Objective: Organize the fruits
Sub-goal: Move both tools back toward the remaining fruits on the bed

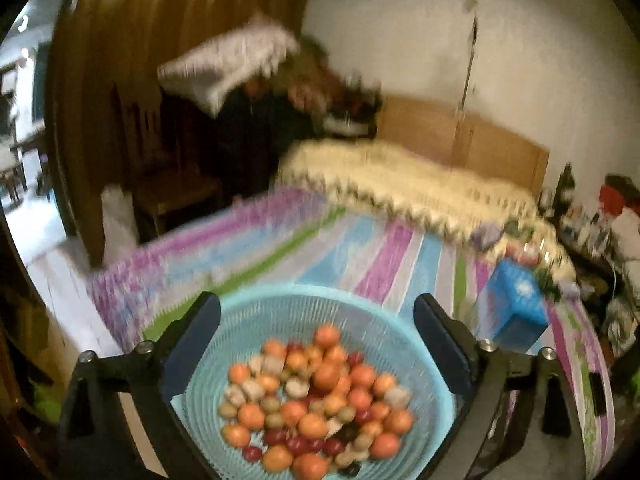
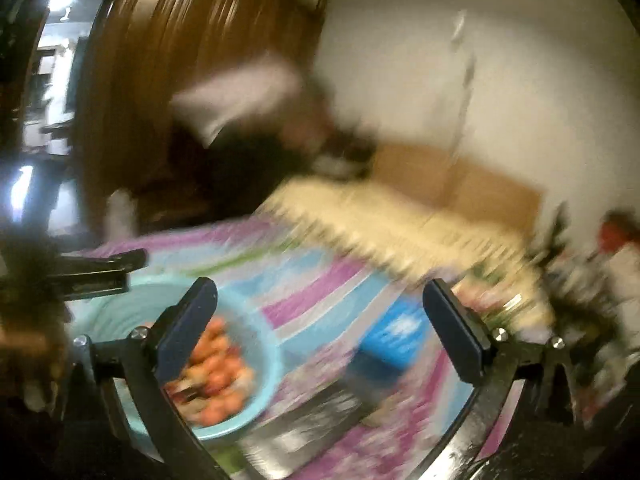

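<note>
A pale blue plastic colander basket (image 1: 256,320) sits on a bed covered with a striped sheet (image 1: 384,252), and it holds a heap of small fruits (image 1: 316,404): orange ones, dark red ones and some pale or brownish ones, too blurred to name more closely. The left tool (image 1: 316,344) hangs over the basket with its jaws spread wide, one pad to each side of the pile, and nothing is between them. The right tool (image 2: 320,328) is also wide open and empty; in its view the basket (image 2: 264,360) lies low on the left, a blue box (image 2: 396,332) rests on the sheet further right, and a shiny metal vessel (image 2: 304,428) stands just beside the basket, though the blur hides its shape. The other tool's tip shows at the left edge of that view, above the basket's rim.

The fruits look small, round and smooth, so they will likely roll and slip away from flat pads. The red ones may be soft-skinned and could bruise under a hard squeeze. Each is best taken singly from the top of the heap, pads across its widest part, with a gentle close. The basket itself seems light, thin-walled and a little springy; its rim is the place to pinch it, and the soft bed under it gives little support
</note>
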